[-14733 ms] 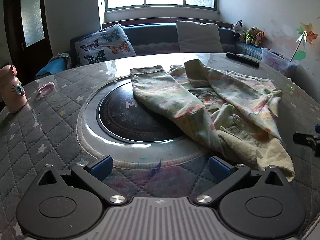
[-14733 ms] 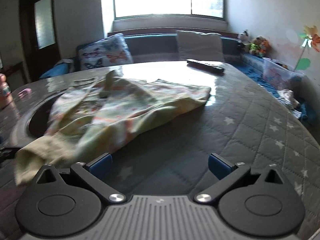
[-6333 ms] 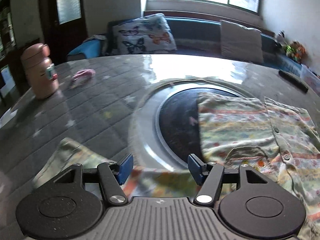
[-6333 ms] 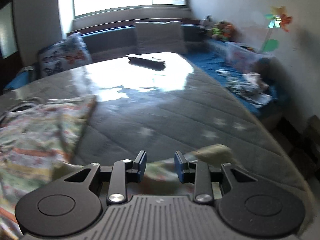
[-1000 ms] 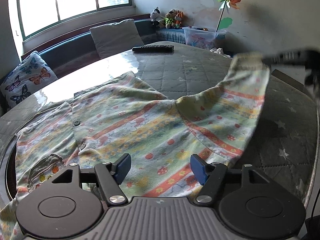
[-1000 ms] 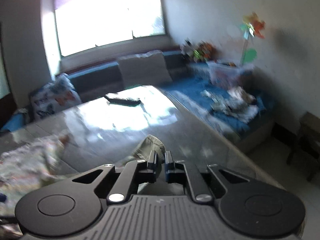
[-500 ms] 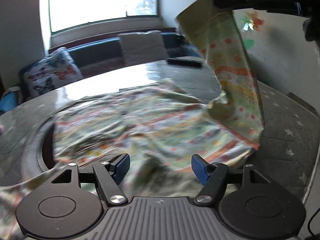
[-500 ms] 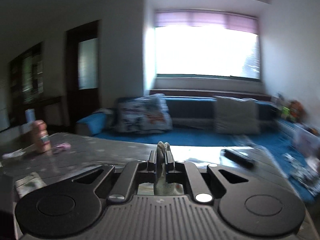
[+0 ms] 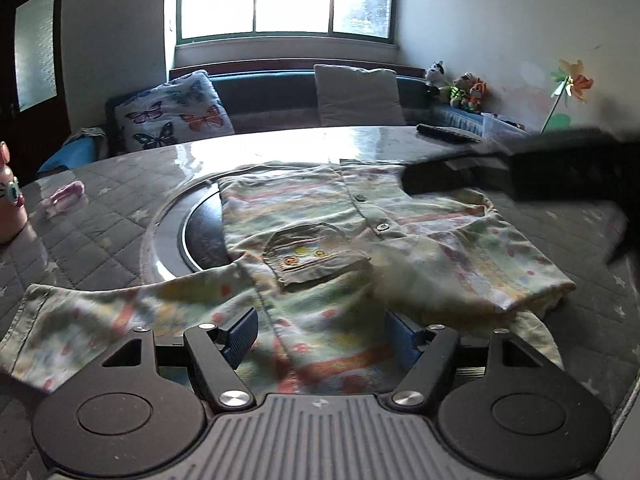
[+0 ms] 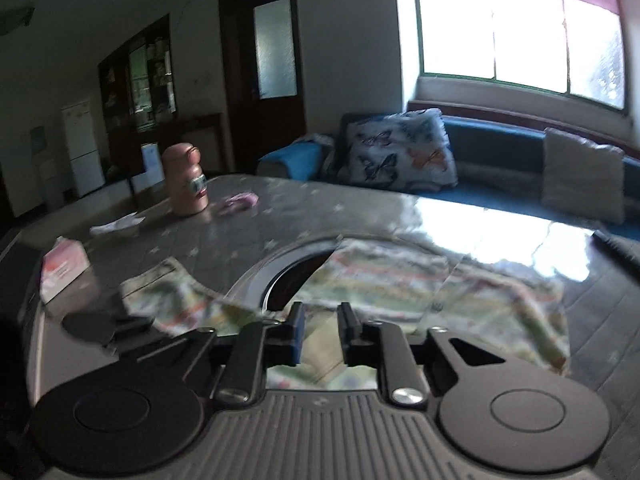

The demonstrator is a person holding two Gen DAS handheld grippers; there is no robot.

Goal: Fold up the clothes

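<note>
Left gripper (image 9: 322,334) jaws wide apart, low over the shirt (image 9: 360,240), gripping nothing. Right gripper (image 10: 320,330) jaws slightly apart, nothing between them, above the shirt. Shirt lies flat on quilted table (image 9: 100,220), right sleeve folded across the front, left sleeve (image 9: 100,312) spread outward.

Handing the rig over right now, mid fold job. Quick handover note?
Left tongs: open, empty, low over the shirt's near edge.
Right tongs: open, empty, above the shirt.
Shirt lies on the table, buttons up.
Done: right side folded in over the body.
Left: probably fold in the outstretched left sleeve, then halve it.
</note>
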